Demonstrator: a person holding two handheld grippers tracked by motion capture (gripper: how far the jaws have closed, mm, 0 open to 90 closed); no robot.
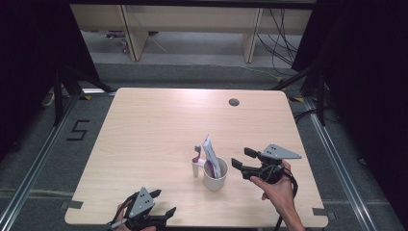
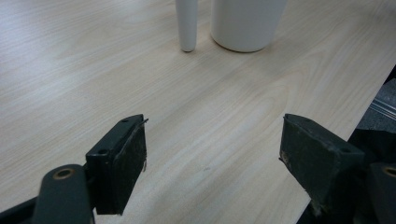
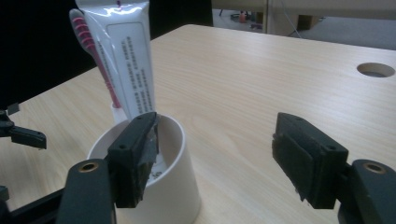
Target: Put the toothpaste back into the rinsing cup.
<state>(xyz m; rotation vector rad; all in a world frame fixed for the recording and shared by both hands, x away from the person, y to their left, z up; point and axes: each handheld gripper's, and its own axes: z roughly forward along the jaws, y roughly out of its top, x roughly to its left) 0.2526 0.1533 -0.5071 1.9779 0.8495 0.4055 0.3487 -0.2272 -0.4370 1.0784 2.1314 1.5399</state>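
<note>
Cup with tube and toothbrush stands mid-desk. Right claw wide, beside it; left claw wide, idle. Tube: light, soft, slick; pinch its upper flat.

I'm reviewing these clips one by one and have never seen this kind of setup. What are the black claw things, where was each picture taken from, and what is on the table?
A person stands at a light wooden table and holds a hand-operated black two-jaw gripper in each hand; there is no robot arm. The high view looks down from above the person's side. The other two pictures come from cameras riding on each gripper, looking out along its jaws.

The left gripper sits at the near table edge, jaws open, holding nothing. The right gripper is beside a white round cup, also open and empty.

The cup holds a white toothpaste tube and a pink-and-white toothbrush, both standing upright. A slim white cup handle shows in the left gripper view.
</note>
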